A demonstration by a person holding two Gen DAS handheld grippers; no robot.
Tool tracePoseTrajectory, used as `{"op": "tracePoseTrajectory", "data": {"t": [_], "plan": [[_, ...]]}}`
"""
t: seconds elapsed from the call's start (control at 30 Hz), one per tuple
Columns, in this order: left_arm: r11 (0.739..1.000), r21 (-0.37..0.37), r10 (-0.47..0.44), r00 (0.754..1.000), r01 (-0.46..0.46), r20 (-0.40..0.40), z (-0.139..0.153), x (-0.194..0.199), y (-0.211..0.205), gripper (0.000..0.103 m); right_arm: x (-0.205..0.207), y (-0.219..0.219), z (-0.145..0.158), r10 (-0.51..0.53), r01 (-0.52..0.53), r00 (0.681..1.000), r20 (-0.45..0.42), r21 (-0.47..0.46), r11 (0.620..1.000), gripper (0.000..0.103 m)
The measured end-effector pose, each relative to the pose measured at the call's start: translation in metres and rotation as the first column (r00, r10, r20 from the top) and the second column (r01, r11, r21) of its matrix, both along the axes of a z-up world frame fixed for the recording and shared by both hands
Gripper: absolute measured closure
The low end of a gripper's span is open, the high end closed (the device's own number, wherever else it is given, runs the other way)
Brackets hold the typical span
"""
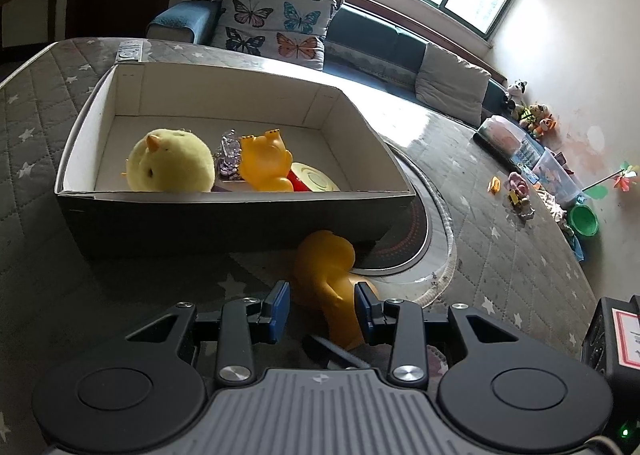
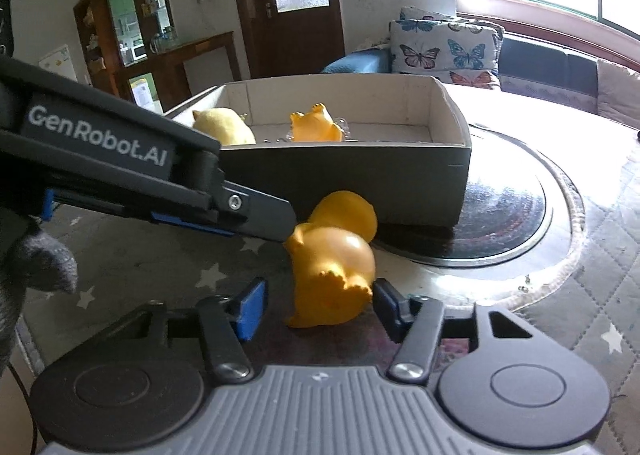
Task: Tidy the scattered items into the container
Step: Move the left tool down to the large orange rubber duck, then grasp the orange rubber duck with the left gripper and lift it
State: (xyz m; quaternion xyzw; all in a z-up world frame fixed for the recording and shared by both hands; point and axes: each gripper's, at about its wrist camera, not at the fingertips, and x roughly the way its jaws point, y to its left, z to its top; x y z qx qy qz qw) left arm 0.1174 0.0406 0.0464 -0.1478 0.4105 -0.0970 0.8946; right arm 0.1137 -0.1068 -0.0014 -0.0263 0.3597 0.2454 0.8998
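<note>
Plainly, the orange rubber toy animal (image 1: pixel 324 275) lies on the grey star-quilted counter (image 1: pixel 36 143), just before the grey cardboard box (image 1: pixel 240 215). Only the left view shows the box's fluffy yellow chick (image 1: pixel 170 163) and second orange toy (image 1: pixel 266 165) fully. Only the right view shows "GenRobot.AI" on the left tool. The left tongs (image 1: pixel 322 305) straddle the toy; whether they grip it is unclear. The right tongs (image 2: pixel 320 309) stand open around it, one pad touching.

My L wrist cam looks down-fwd, close on the duck (image 1: pixel 328 279), box (image 1: pixel 240 215) behind. R wrist cam sits to its right, same tilt; both share duck, box, sofa (image 1: pixel 372 39).
</note>
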Motion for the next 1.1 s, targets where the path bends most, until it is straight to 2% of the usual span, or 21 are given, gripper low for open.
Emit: {"op": "tracePoseTrajectory", "data": {"t": [0.03,0.13,0.93,1.1], "plan": [[1.000,0.000,-0.002,1.000,0.002,-0.001,0.000,0.001,-0.001,0.064,0.001,-0.002,0.000,-0.004,0.004,1.000,-0.005,0.001,1.000,0.060],[1.000,-0.001,-0.009,1.000,0.009,-0.005,-0.001,0.002,-0.004,0.064,0.003,-0.006,-0.002,-0.006,0.006,1.000,-0.017,0.008,1.000,0.062],[0.997,-0.014,-0.072,0.996,0.072,-0.059,-0.015,0.017,-0.037,0.063,-0.038,-0.043,0.001,0.046,-0.046,0.998,-0.033,-0.001,0.999,0.065],[0.997,0.007,-0.074,0.995,0.075,-0.064,-0.018,0.023,-0.043,0.062,-0.042,-0.046,0.001,0.041,-0.041,0.999,-0.031,0.001,0.999,0.065]]}}
